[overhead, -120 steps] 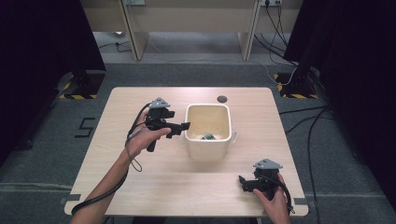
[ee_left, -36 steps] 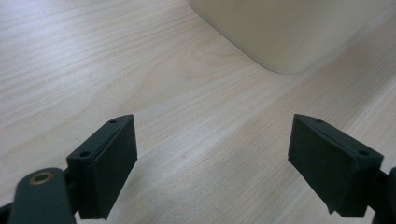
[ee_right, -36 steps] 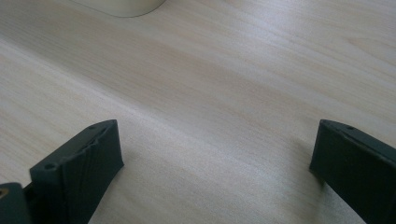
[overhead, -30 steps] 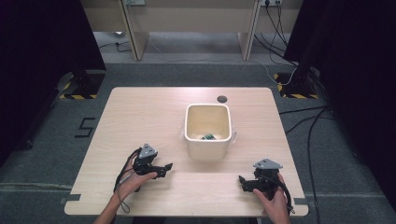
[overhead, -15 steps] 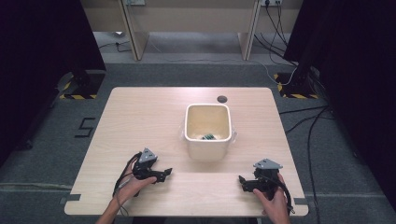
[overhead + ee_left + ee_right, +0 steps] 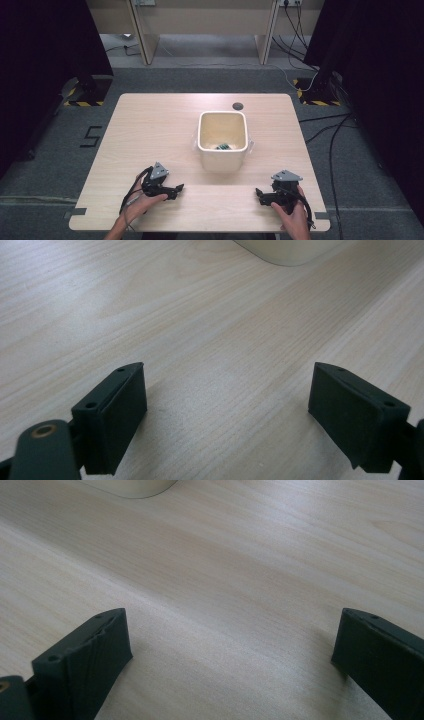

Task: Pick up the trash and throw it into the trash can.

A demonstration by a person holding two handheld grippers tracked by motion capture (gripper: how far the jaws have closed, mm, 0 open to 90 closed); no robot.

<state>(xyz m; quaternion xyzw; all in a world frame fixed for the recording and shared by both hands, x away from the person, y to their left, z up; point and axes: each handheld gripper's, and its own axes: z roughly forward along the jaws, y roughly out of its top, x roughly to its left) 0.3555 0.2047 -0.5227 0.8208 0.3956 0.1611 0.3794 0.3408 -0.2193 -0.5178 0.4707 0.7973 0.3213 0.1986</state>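
A cream square bin point(image 6: 223, 142) stands in the middle of the wooden table point(image 6: 150, 130), with a small dark green object point(image 6: 223, 146) at its bottom. My left gripper point(image 6: 179, 189) rests low over the table's front left, held by a hand, jaws wide apart and empty; in the left gripper view point(image 6: 227, 410) only bare wood lies between them, the bin's base point(image 6: 290, 252) at the top edge. My right gripper point(image 6: 258, 192) sits at the front right, pointing left, also open and empty point(image 6: 230, 655), with the bin's base point(image 6: 130, 487) above.
A small dark round disc point(image 6: 238, 105) is set in the table near its far edge. Cables point(image 6: 325, 130) run across the grey floor on the right, and black curtains flank both sides. Desk legs point(image 6: 140, 35) stand beyond the table.
The left hand came back from beside the bin to the table's front left and has settled there. The right gripper has stayed put.
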